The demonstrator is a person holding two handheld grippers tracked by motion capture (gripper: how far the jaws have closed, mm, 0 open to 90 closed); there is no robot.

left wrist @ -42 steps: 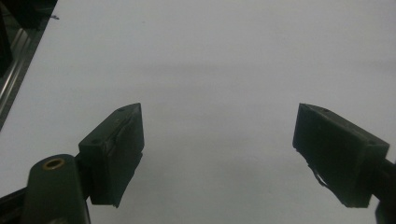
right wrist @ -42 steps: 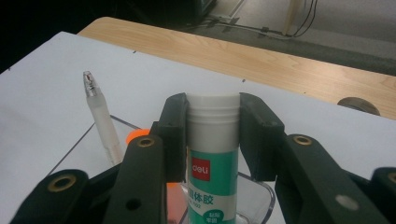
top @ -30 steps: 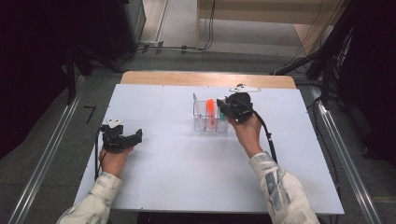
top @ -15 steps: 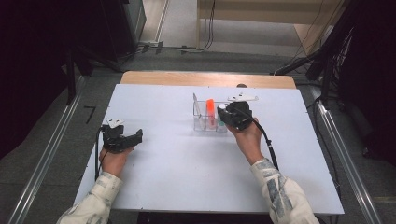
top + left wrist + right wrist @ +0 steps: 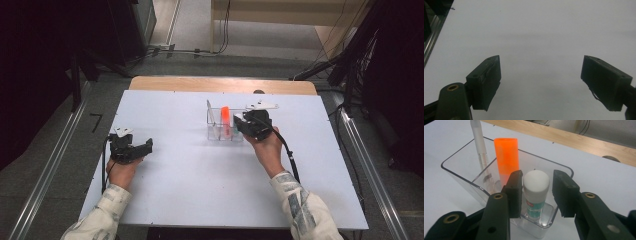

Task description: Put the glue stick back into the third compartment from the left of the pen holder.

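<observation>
The right gripper (image 5: 536,192) has just been opening its jaws around the white-capped glue stick (image 5: 535,192), which stands upright between them in the near compartment of the clear organiser (image 5: 456,173) — a gap shows on the right side of the cap, and the left pad sits so close that contact cannot be ruled out. Over the last second the hand has also slid a little down the frame in the high view, from the upper right of the organiser toward its right end. Judged from this, the stick has been set in its slot and is being let go, so the placing step looks nearly done. The right gripper view gives what the high view cannot: the stick itself, plus the orange marker (image 5: 506,160) and a frosted pen (image 5: 480,147) standing behind it. The high view alone places the left gripper (image 5: 131,148) at centre left, well apart; the left gripper view shows its jaws wide and empty over the bare white table (image 5: 536,30).
</observation>
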